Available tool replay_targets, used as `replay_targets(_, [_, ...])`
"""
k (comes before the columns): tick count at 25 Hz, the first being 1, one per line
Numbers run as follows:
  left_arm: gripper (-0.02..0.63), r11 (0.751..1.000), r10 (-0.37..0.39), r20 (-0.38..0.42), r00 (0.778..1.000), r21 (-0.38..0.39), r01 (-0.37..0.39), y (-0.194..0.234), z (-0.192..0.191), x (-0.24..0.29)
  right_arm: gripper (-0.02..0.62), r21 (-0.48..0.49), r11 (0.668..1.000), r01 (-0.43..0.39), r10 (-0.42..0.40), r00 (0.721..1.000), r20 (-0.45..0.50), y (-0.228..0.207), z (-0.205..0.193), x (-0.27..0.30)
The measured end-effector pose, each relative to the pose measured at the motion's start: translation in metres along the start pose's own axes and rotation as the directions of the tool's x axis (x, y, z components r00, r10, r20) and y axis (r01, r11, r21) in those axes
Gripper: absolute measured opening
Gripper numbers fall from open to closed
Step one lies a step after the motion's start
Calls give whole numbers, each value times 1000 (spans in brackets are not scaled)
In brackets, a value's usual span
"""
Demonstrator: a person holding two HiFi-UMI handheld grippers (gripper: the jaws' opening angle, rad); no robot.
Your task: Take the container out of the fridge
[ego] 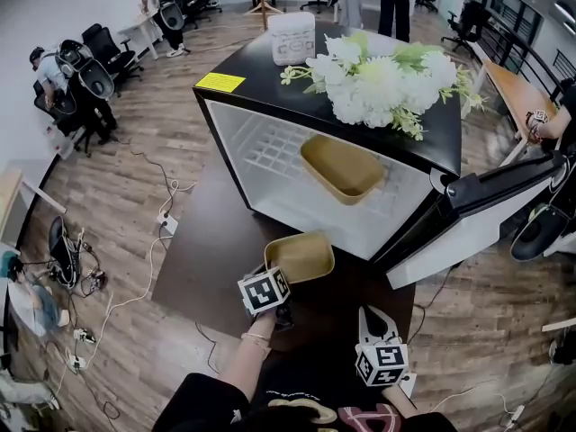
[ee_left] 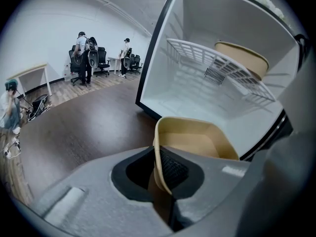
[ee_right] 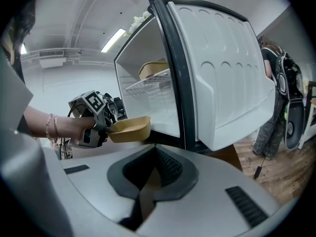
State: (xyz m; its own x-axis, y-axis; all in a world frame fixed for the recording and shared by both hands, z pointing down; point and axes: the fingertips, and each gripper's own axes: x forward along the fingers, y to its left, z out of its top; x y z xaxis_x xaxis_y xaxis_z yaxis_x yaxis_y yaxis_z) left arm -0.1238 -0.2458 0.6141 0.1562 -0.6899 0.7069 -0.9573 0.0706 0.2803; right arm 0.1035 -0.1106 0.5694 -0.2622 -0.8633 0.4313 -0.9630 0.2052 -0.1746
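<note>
The white mini fridge with a black top (ego: 236, 142) fills the upper centre of my head view, its door (ego: 490, 207) swung open toward the right edge. A tan, rounded-rectangular container (ego: 302, 256) hangs outside the fridge, just below the opening at frame centre, its near rim pinched between the jaws of my left gripper (ee_left: 159, 169). A matching tan container (ego: 342, 167) sits on the white wire shelf (ego: 268, 151) inside. My right gripper (ee_right: 148, 179), at lower right, is closed on nothing.

Tally: tan oblong paper container (ego: 342, 167) ×2; white mini fridge with black top (ego: 261, 75) ×1; white flower bunch (ego: 378, 84) ×1; yellow sticker (ego: 220, 83) ×1.
</note>
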Motion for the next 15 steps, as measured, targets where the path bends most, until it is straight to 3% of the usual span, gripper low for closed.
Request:
replay_targets(9, [25,999,19,-15,1000,-50,-20,16,-32,-11,8,-16,999,-46,45,999,-7,0,-1,4])
replay_targets(15, [25,998,41,-32,999,-40,-42,24,-57,-10,8,-21,998,-55,55,998,-16,-3,-3,6])
